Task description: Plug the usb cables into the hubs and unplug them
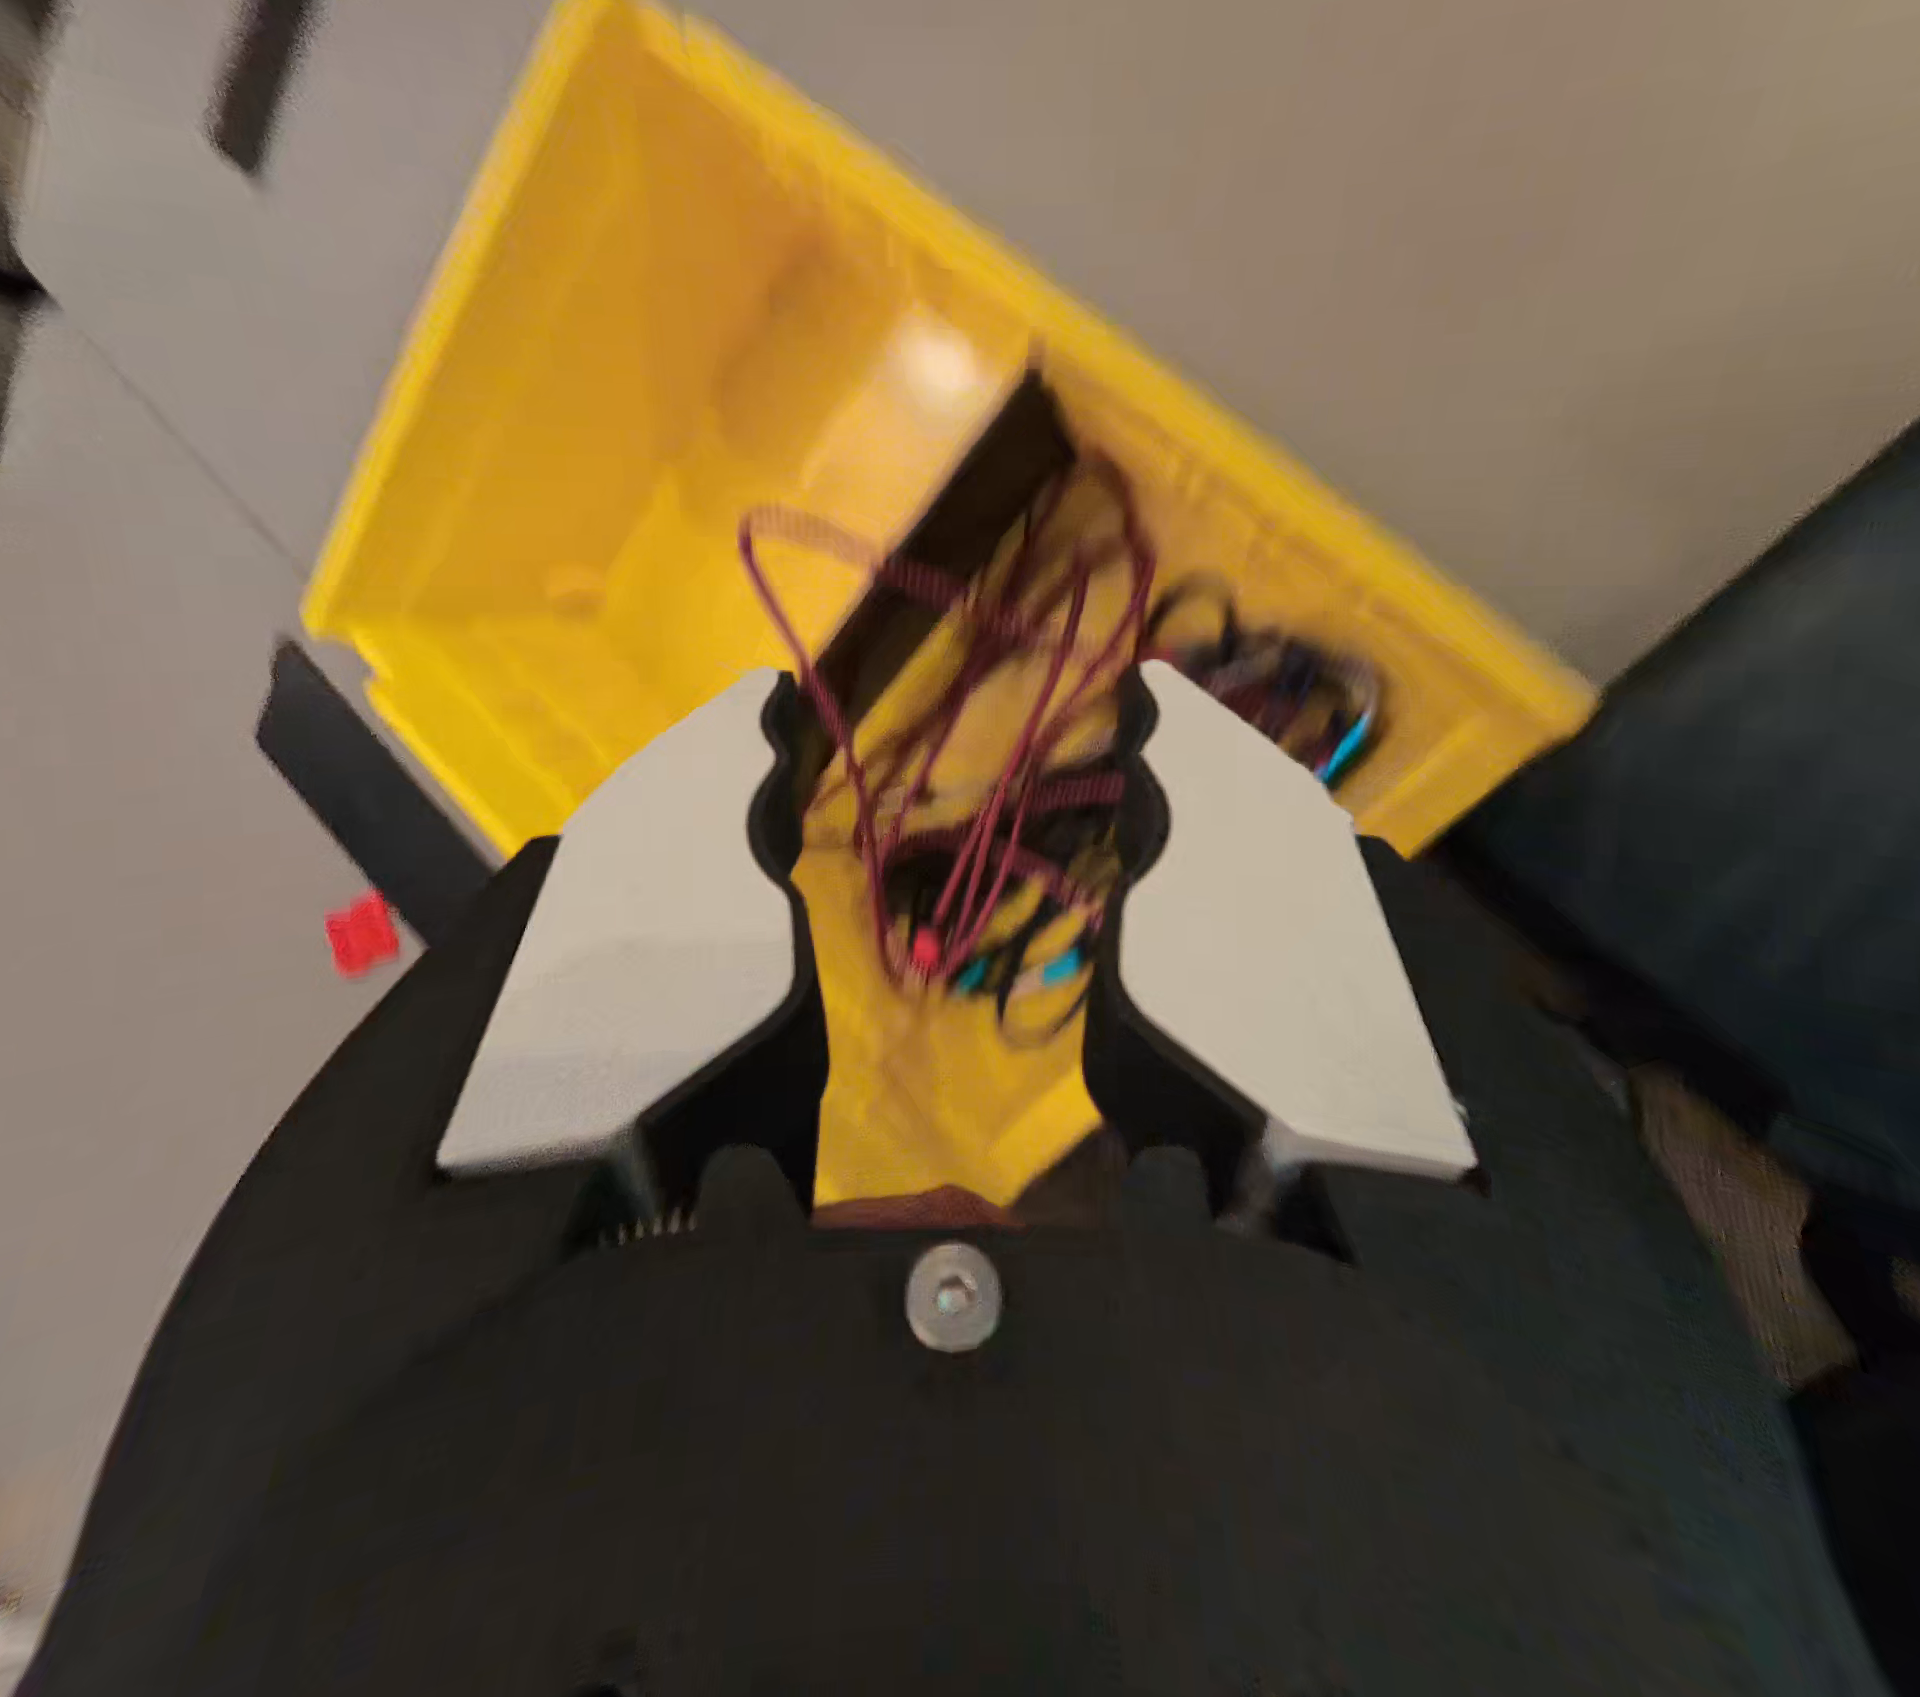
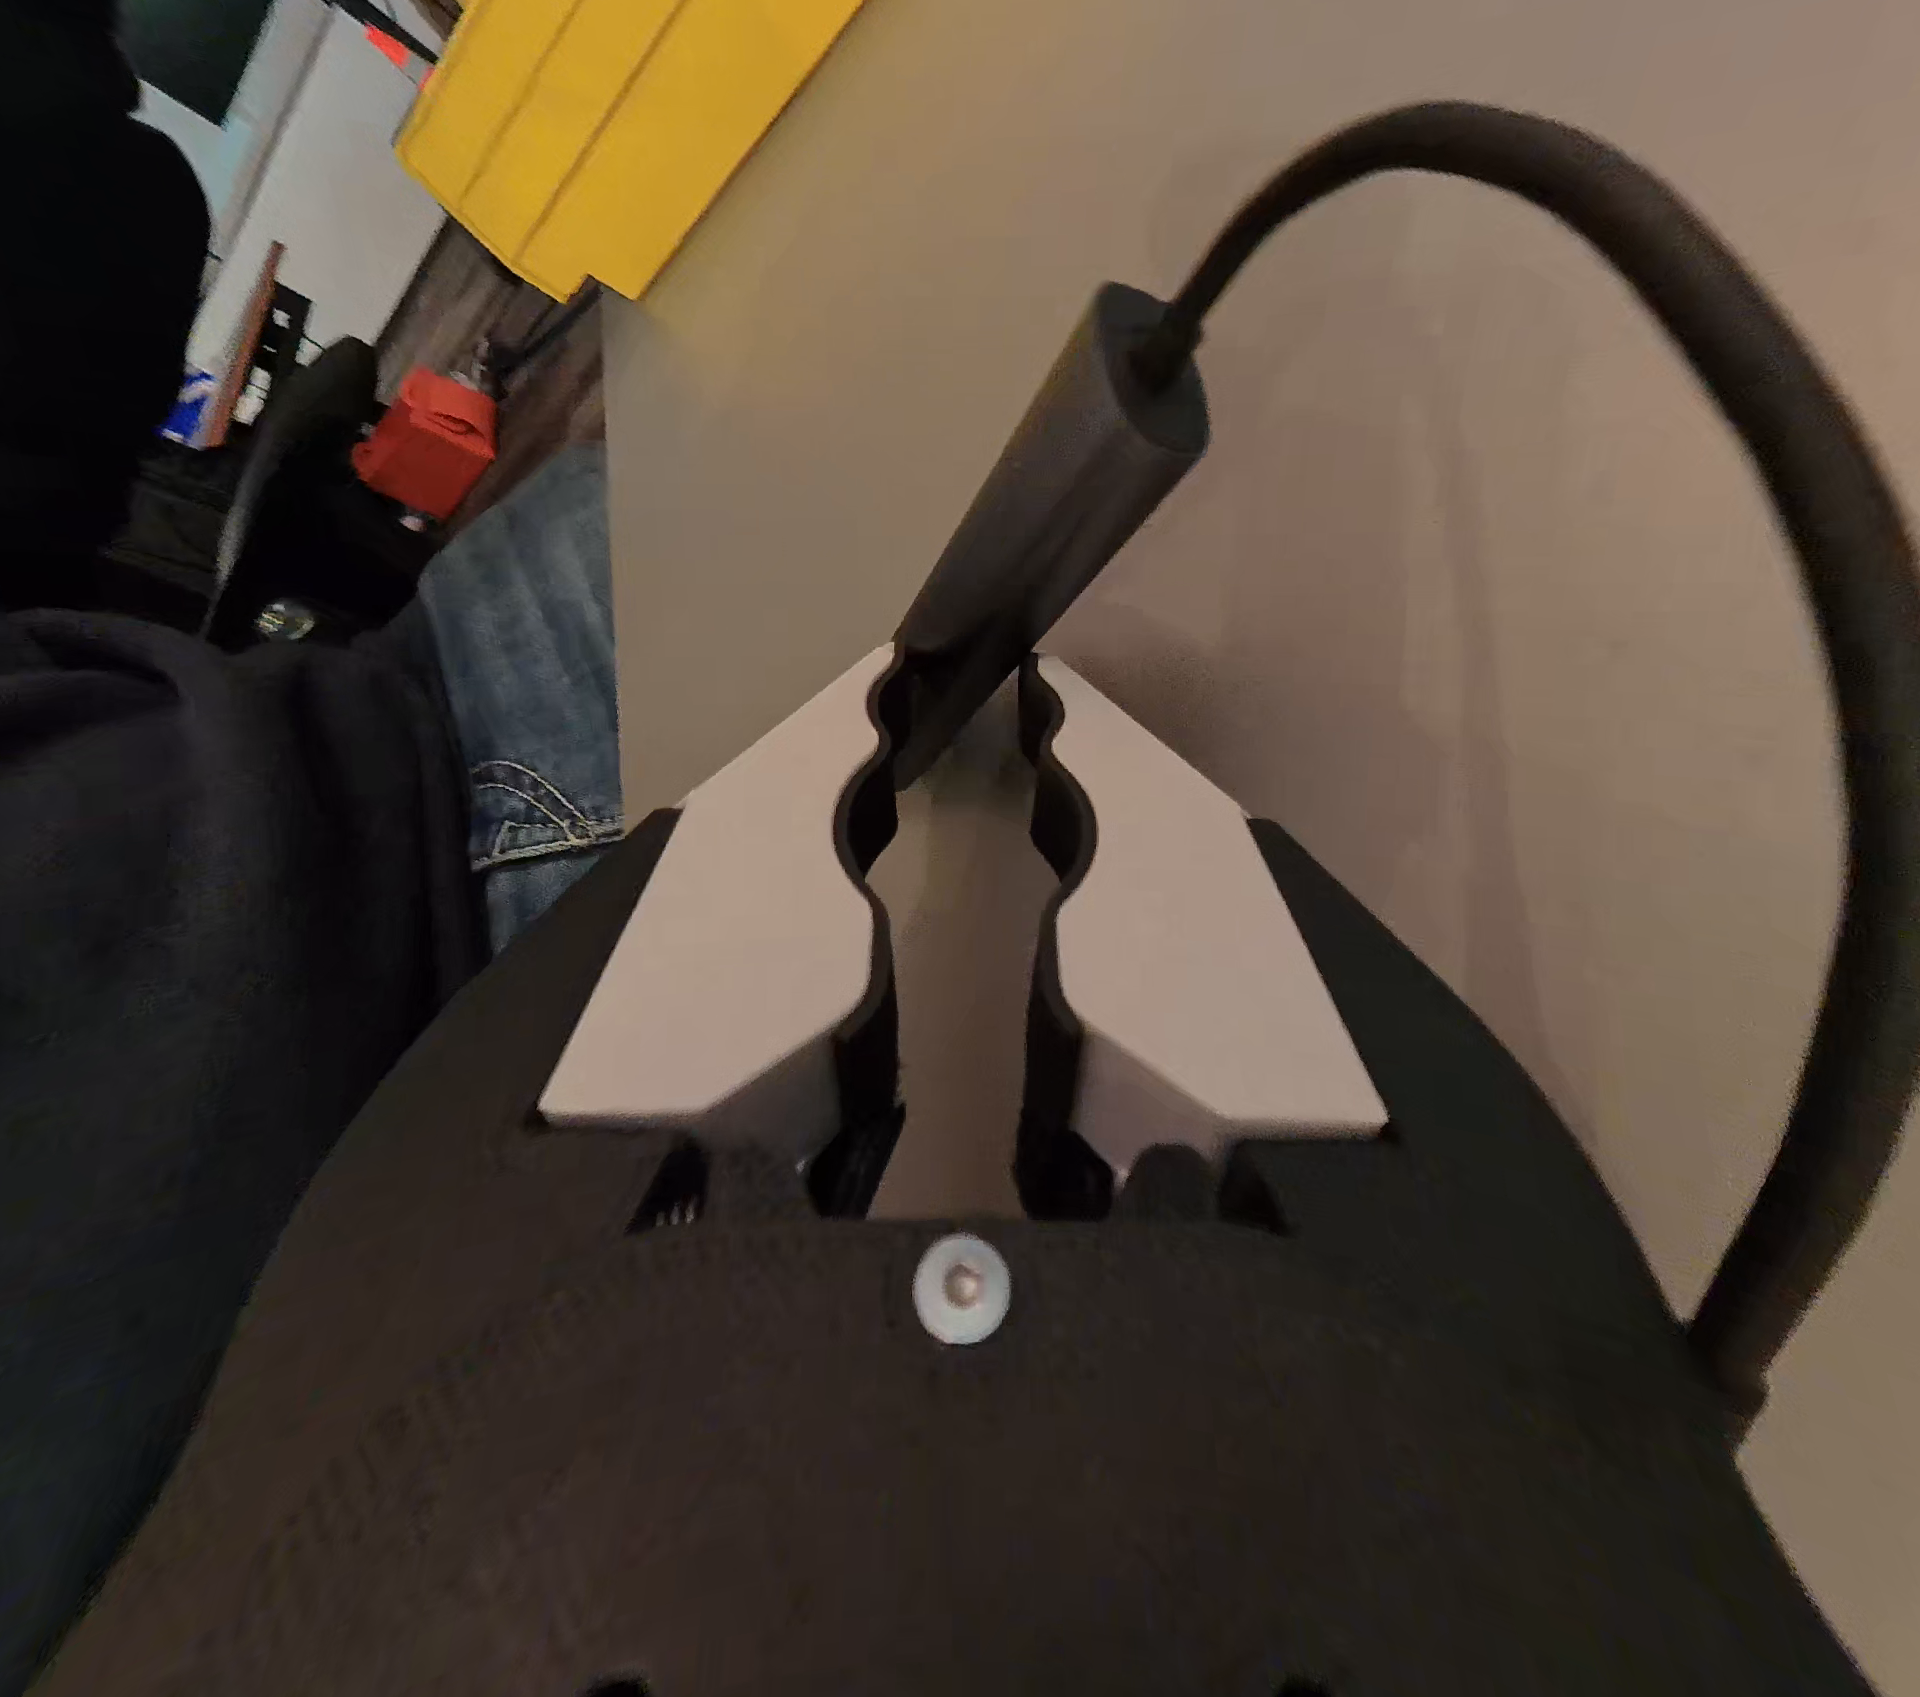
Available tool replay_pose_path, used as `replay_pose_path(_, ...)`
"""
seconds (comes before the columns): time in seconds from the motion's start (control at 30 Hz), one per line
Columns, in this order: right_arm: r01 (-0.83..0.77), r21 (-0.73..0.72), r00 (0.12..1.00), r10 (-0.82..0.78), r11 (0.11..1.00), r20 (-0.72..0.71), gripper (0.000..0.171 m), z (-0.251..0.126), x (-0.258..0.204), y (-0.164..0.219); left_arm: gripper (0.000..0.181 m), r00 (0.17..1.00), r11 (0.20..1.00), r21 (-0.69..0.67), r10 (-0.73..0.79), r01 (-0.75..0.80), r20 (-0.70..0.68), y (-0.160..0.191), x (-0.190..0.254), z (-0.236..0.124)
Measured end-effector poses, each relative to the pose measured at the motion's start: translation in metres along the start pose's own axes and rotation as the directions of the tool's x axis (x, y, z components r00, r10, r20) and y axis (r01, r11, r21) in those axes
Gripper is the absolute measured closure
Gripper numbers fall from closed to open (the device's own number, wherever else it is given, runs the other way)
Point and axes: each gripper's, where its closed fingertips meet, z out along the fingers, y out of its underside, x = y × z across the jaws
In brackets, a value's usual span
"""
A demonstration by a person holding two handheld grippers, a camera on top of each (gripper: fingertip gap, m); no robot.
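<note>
Right gripper [image 2: 961, 671]: jaws pinched on one end of the dark grey hub [image 2: 1049, 504], which sticks out past the fingertips, tilted up and away over the pale table [image 2: 1455, 37]. Its thick black lead [image 2: 1766, 421] leaves the far end and arcs round to the right, down past the gripper body.

Handling judgement: hub looks rigid, light and smooth-cased, so it could twist in a tip grip. Hold it across the flat sides, clear of the ports. Lead looks stiff and springy; likely to tug the hub sideways.

Left gripper [image 1: 961, 712]: jaws spread, nothing between them. Poised over the open yellow bin [image 1: 623, 400], pointing into it. View is blurred. Inside the bin, toward its right-hand end, is a tangle of thin maroon braided usb cables [image 1: 977, 712] with blue-tipped plugs [image 1: 1340, 754]. Cables look limp and snag-prone; take one by its hard plug shell, not the cord.

Bin sits near the table's edge.
</note>
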Motion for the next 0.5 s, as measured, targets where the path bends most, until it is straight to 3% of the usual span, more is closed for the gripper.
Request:
replay_pose_path(0.1, 0.011, -0.058, 0.999, -0.013, 0.998, -0.038, 0.15, 0.004, 0.005, 0.007, 0.112, 0.995, 0.975, -0.199, 0.099, -0.098, -0.003, 0.064, -0.011, 0.02)
replay_pose_path(0.3, 0.0, -0.09, 0.998, -0.005, 0.996, -0.056, 0.157, 0.002, 0.008, 0.015, 0.101, 0.974, 0.908, -0.354, 0.192, -0.222, -0.119, 0.111, -0.013, 0.067)
replay_pose_path(0.5, -0.005, -0.098, 0.998, -0.001, 0.995, -0.06, 0.154, -0.001, 0.005, 0.018, 0.143, 0.947, 0.88, -0.363, 0.246, -0.307, -0.206, 0.111, 0.001, 0.085)
